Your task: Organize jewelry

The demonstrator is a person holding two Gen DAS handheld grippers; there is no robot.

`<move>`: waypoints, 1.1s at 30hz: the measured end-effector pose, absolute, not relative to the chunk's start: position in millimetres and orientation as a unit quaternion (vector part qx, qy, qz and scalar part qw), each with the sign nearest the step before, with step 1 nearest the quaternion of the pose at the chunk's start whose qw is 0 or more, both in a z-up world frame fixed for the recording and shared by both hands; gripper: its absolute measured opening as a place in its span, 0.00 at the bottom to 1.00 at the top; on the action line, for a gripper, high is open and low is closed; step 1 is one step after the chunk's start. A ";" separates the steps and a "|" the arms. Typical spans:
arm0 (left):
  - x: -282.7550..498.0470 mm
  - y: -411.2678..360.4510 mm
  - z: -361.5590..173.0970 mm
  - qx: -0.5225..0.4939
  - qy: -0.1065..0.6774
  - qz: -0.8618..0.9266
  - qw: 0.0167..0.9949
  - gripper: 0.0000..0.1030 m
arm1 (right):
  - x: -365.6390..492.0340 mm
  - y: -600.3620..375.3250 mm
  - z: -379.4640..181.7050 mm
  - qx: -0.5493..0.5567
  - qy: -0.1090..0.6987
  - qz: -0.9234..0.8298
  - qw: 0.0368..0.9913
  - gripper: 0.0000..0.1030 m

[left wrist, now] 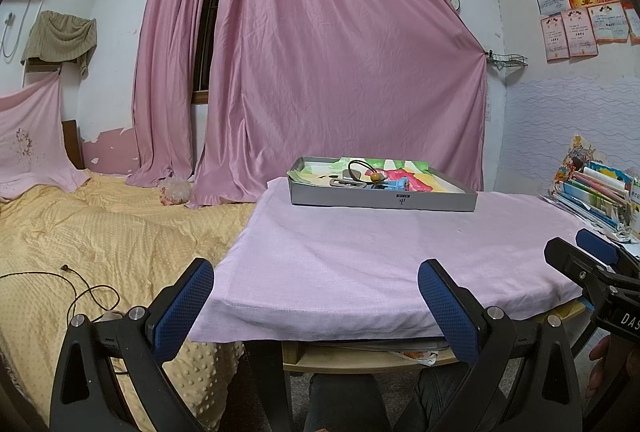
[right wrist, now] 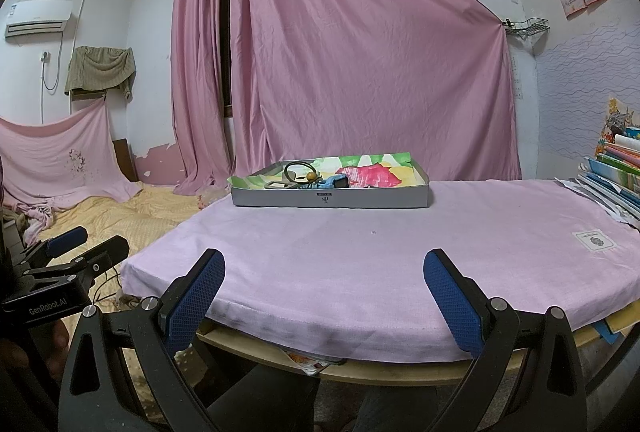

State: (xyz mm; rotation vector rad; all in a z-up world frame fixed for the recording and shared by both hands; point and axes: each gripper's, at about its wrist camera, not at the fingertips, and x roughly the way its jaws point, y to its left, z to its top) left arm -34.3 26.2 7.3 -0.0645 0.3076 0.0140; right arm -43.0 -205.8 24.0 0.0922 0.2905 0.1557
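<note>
Left claw: your left claw (left wrist: 316, 288) is spread wide with nothing between its blue pads (left wrist: 188, 308), and it hangs just off the near edge of the tabletop, toward the near left corner.
Right claw: your right claw (right wrist: 324, 284) is spread just as wide and empty, and it hangs off the near edge too, more toward the middle.
Side by side: each claw shows at the rim of the other's view, so you hold them close together, apart from each other.
Tabletop: a pink cloth (right wrist: 360, 252) covers it, draped over the near edge, and the wide stretch of cloth between your claws and the tray is bare.
Tray: a shallow grey tray (right wrist: 280, 198) sits at the far edge of the tabletop, well away from both claws, lined with bright printed paper (right wrist: 372, 172).
Jewelry: the pieces lie in a small heap in the left half of the tray, well apart from your claws.
Pieces: you can make out a dark loop of cord (right wrist: 298, 168), an orange bead (right wrist: 310, 176), a grey clip (right wrist: 280, 185) and a light blue piece (right wrist: 334, 182); finer detail is too small to tell.
Right edge: a stack of books (right wrist: 616, 168) lies along the right edge of the tabletop.
Beyond: a bed with a yellow blanket (left wrist: 100, 224) runs along the left edge, and a pink curtain (left wrist: 340, 52) hangs behind the far edge.
</note>
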 end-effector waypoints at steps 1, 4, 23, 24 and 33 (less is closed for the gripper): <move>-34.2 26.2 7.2 -0.032 0.153 0.007 0.988 1.00 | -43.1 -205.7 23.8 0.046 0.145 0.078 0.985 0.95; -34.1 26.2 7.2 -0.032 0.154 0.006 0.988 1.00 | -43.4 -204.8 23.6 0.046 0.145 0.078 0.985 0.95; -34.9 25.5 6.7 -0.031 0.151 0.007 0.988 1.00 | -43.2 -203.9 23.3 0.047 0.145 0.079 0.985 0.95; -34.9 25.4 6.7 -0.031 0.152 0.007 0.988 1.00 | -43.1 -203.8 23.2 0.047 0.145 0.080 0.985 0.95; -34.9 25.5 6.6 -0.030 0.151 0.007 0.988 1.00 | -42.8 -204.1 23.8 0.047 0.144 0.079 0.985 0.95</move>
